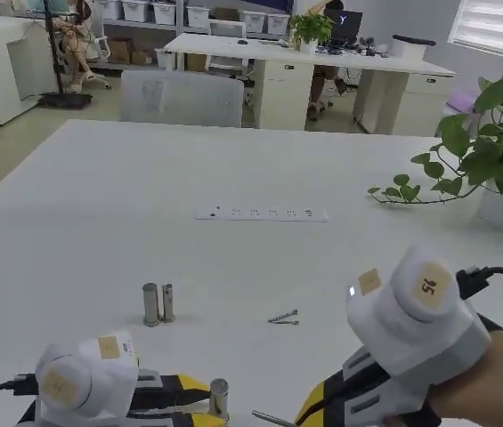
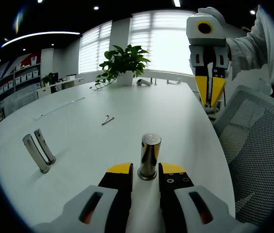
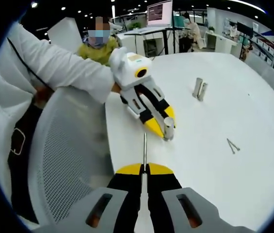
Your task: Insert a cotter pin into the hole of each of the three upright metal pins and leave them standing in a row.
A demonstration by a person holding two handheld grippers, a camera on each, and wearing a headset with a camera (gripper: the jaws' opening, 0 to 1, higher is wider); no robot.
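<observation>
Two bare metal pins (image 1: 158,303) stand upright side by side on the white table (image 1: 233,169); they are also at the left in the left gripper view (image 2: 40,149). A third metal pin (image 2: 149,155) stands near the table's front edge with my left gripper (image 2: 145,170) shut on its base. My right gripper (image 3: 144,168) is shut on a thin cotter pin (image 3: 144,145) that points at this third pin (image 3: 168,127), a short way off. Two loose cotter pins (image 1: 284,318) lie on the table to the right of the standing pair.
A white power strip (image 1: 262,213) lies mid-table. A potted plant (image 1: 491,151) trails leaves at the right edge. A mesh chair (image 3: 64,145) sits just off the near edge. Desks, shelves and a seated person stand beyond the table.
</observation>
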